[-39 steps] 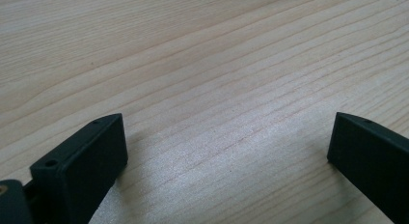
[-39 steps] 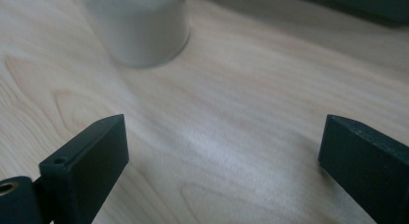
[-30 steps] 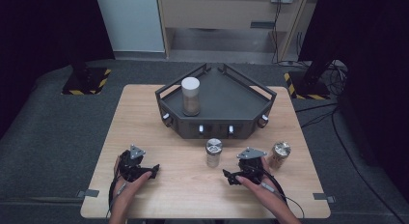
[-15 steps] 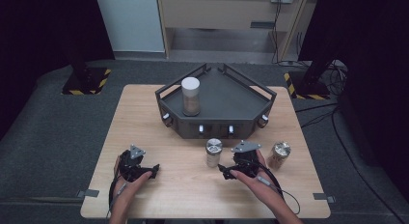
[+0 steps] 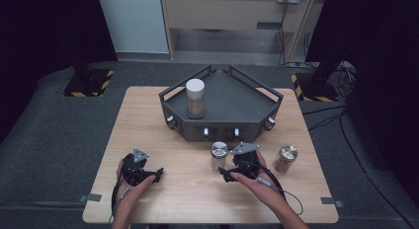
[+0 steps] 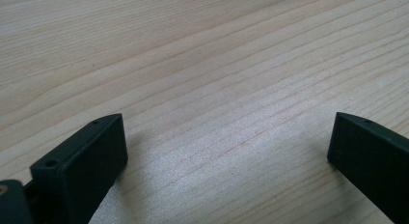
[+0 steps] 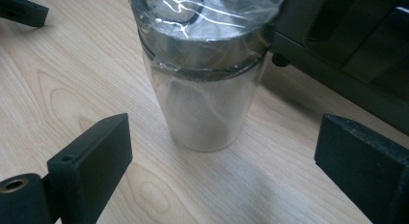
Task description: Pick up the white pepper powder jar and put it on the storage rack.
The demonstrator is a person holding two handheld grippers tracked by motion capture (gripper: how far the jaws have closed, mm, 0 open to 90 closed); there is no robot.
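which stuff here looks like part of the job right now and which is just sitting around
In play, judging by the pose:
- right gripper, jaws open
- clear jar standing ahead of those jaws

Sitting around:
- left gripper, open over bare table
- second jar
- white-lidded canister in dark tray

Right gripper (image 5: 228, 175) has slid away from jar with ribbed metal lid (image 5: 286, 158), leftward across table toward clear jar (image 5: 218, 155) in front of dark tray (image 5: 225, 98). Now just beside clear jar, jaws spread wide, jar standing ahead between them, untouched.
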